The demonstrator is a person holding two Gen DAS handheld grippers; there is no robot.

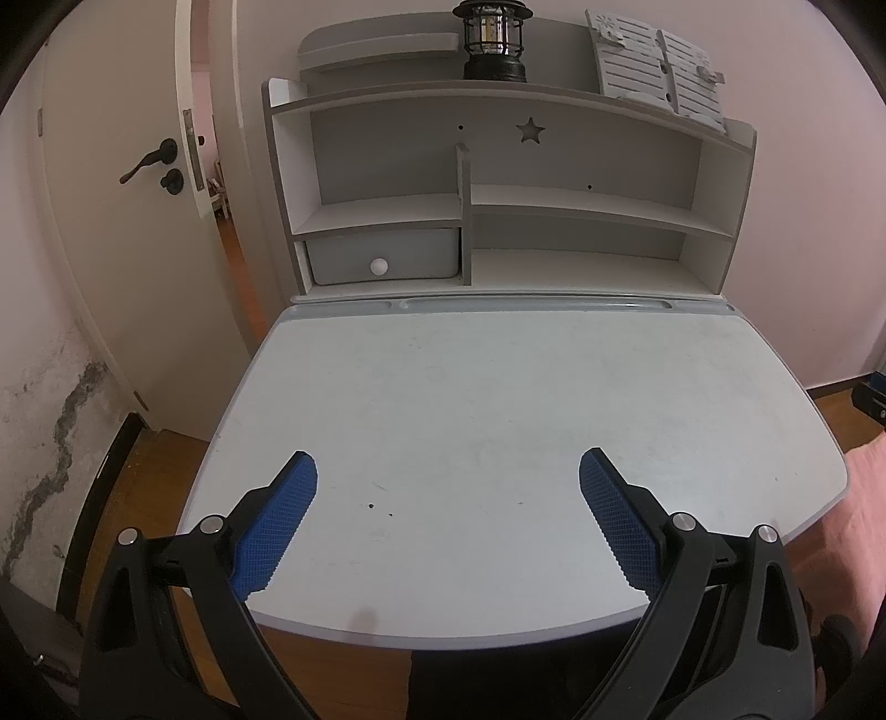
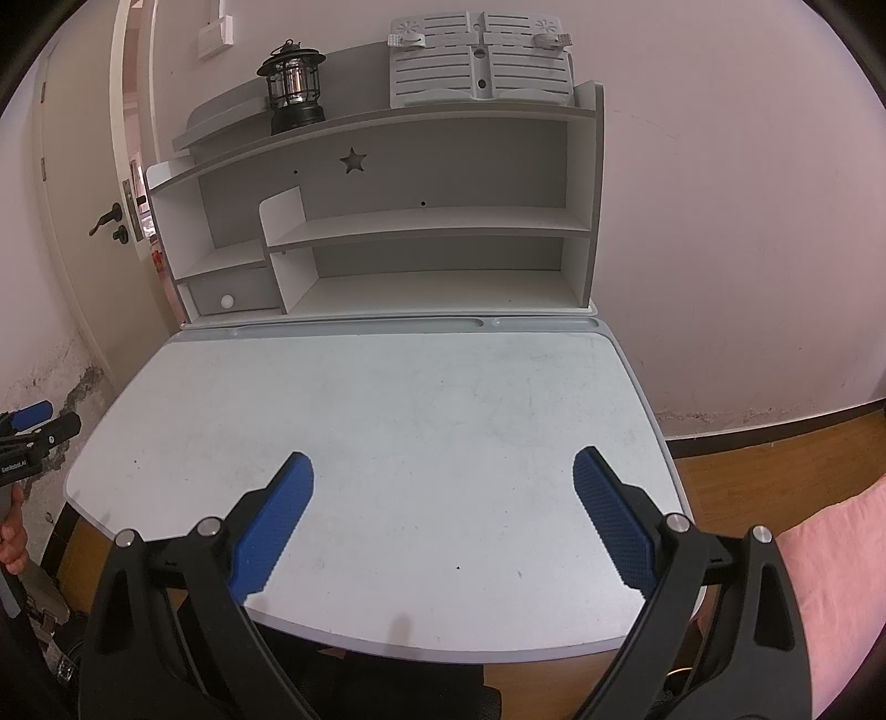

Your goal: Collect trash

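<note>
Nearest the cameras, the left gripper (image 1: 448,471) hangs over the front edge of the desk (image 1: 498,399) with its blue pads (image 1: 277,531) spread wide and nothing between them; the right gripper (image 2: 443,471) hangs beside it in the same way, jaws apart and empty, and its view catches the tip of the left tool at the far left edge, with a bit of the hand that holds it; the desk top beyond the fingers is pale and scuffed, bare except for a few dark specks (image 1: 370,505), too small to tell whether they are crumbs or marks; no trash and no bin shows in either view, so where the task's thing lies cannot be told from here; farther back a pen groove runs along the rear of the top, then a hutch (image 1: 714,221) of bare shelves with a small drawer (image 1: 382,257) low on the left; on its top stand a black lantern (image 1: 493,39) and a slatted grey stand (image 1: 653,66); left of all this is a door (image 1: 122,221); by my judgement this is either the outset or the close of collecting, and the next move calls for searching beyond the desk, perhaps the floor, before any grasp.
</note>
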